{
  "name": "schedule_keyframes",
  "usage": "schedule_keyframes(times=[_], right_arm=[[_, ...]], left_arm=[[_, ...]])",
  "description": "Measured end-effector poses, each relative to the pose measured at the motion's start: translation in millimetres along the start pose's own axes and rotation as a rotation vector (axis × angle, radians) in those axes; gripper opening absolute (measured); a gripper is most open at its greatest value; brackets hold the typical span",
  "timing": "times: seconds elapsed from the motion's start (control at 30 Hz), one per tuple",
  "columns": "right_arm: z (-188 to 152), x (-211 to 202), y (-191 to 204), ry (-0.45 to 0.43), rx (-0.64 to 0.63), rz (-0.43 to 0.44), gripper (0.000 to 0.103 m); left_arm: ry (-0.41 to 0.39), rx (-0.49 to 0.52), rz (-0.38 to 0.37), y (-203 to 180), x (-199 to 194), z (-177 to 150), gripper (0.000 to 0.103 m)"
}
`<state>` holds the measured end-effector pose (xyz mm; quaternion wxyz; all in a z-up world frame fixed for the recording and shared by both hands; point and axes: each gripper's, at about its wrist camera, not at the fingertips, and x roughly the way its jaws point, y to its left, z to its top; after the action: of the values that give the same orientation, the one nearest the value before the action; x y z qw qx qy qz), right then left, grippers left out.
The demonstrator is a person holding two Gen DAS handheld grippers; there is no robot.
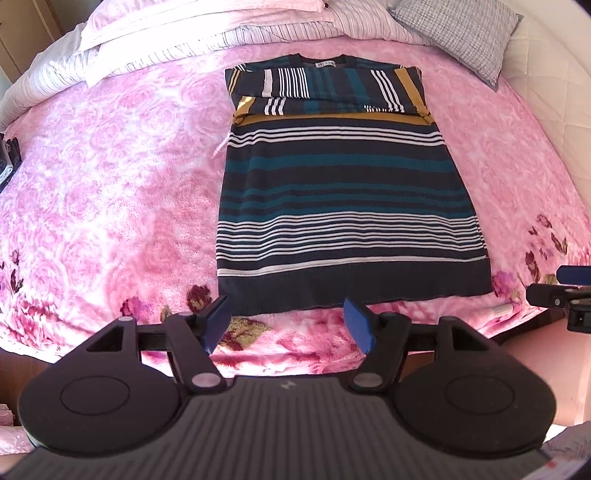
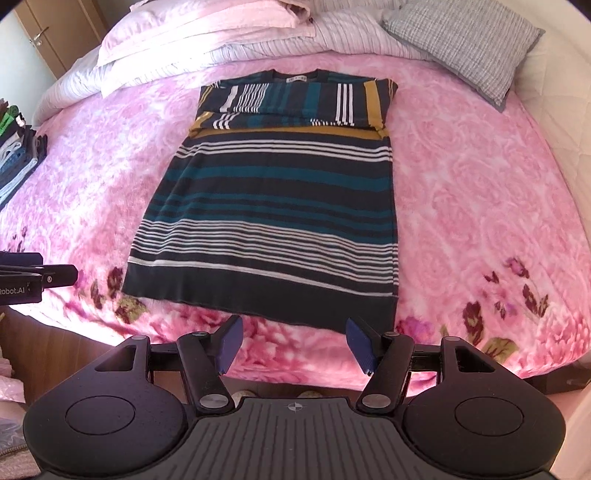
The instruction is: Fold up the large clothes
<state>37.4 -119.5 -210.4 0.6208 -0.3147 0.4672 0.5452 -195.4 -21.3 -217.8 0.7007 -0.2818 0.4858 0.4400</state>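
A striped sweater (image 1: 343, 188) in navy, teal, white and mustard lies flat on the pink floral bedspread (image 1: 110, 184), collar at the far end and both sleeves folded across the chest. My left gripper (image 1: 288, 321) hovers open just short of the sweater's dark hem, nothing between its blue pads. In the right wrist view the same sweater (image 2: 273, 206) lies ahead, and my right gripper (image 2: 293, 341) is open near the hem's right part, empty. Each gripper shows at the edge of the other's view: the right gripper (image 1: 561, 295) and the left gripper (image 2: 37, 280).
Striped bedding and pale pink pillows (image 2: 207, 33) are heaped at the head of the bed, with a grey checked pillow (image 2: 461, 40) at the far right. A stack of folded clothes (image 2: 18, 147) sits at the bed's left edge. Wooden floor (image 2: 55, 354) shows below the near edge.
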Motion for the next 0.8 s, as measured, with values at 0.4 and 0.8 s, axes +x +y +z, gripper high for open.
schedule_keyframes(times=[0.4,0.8], right_arm=[[-1.5,18.1,-5.8,0.033,0.012,-0.001,0.059],[-20.2,89.0,-83.7,-0.033,0.146,0.036,0.059]], left_arm=[[0.040,0.004,0.003,-2.0,20.5,-2.9,0.066],[-0.008,-0.186,-0.154,82.9,128.4,-25.1,0.065]])
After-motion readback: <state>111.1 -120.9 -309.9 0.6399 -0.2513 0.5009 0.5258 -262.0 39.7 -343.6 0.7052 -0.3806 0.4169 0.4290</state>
